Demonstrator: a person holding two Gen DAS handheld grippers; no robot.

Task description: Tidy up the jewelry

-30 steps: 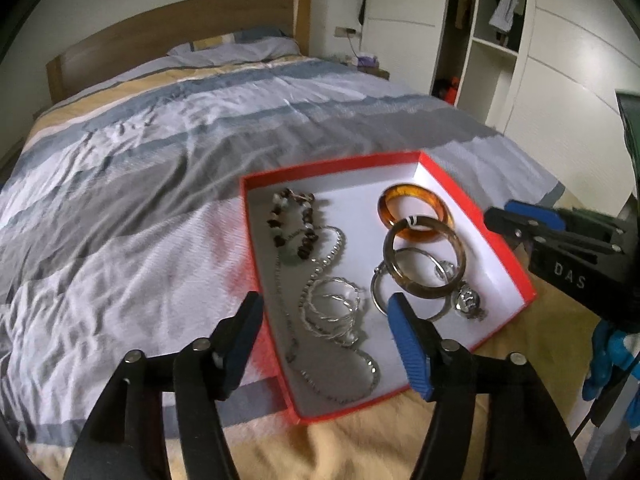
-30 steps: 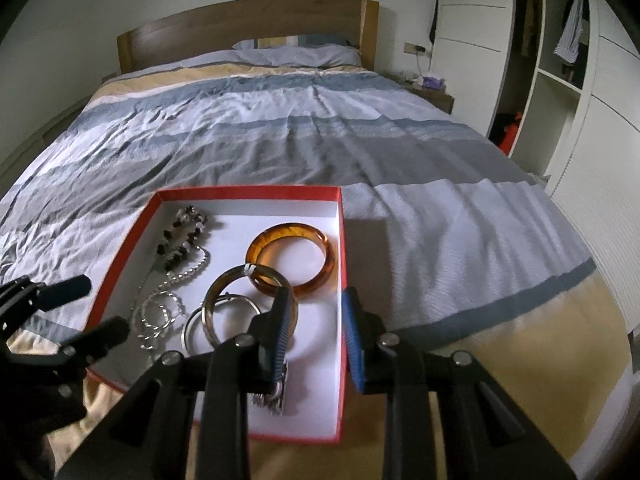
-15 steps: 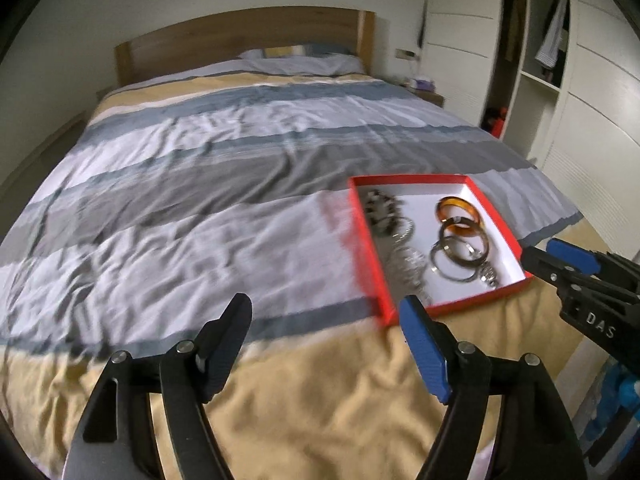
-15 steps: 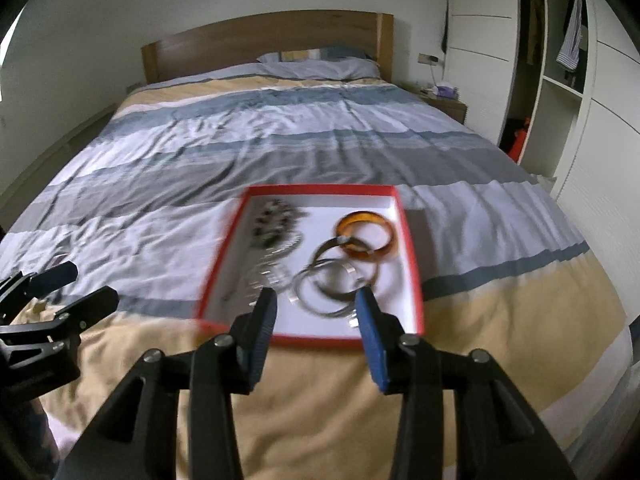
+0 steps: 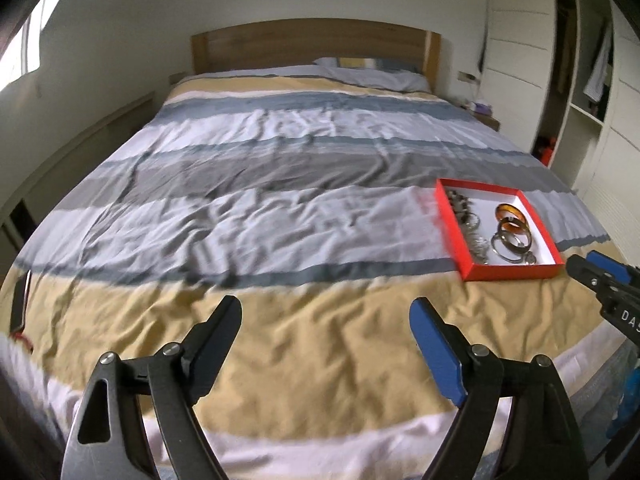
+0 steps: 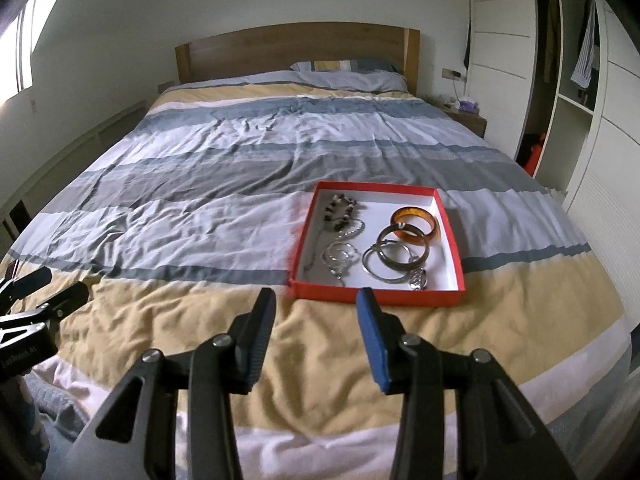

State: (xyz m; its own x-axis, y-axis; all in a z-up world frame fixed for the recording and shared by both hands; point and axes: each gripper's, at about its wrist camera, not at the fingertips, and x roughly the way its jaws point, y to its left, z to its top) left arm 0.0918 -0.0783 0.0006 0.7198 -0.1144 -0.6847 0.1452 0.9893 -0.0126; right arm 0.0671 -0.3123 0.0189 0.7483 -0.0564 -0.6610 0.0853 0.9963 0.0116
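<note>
Both grippers angle down over the bed (image 6: 240, 184): left gripper (image 5: 326, 340) spread wide, just opening further, right gripper (image 6: 316, 332) partly open, both empty; red jewelry tray (image 6: 376, 295) lies just beyond the right fingers (image 6: 374, 340).

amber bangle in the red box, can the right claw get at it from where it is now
Probably yes. The right claw is open and empty just short of the red box, and the amber bangle lies uncovered at the far right, though a grey bangle overlaps its near edge.
</note>
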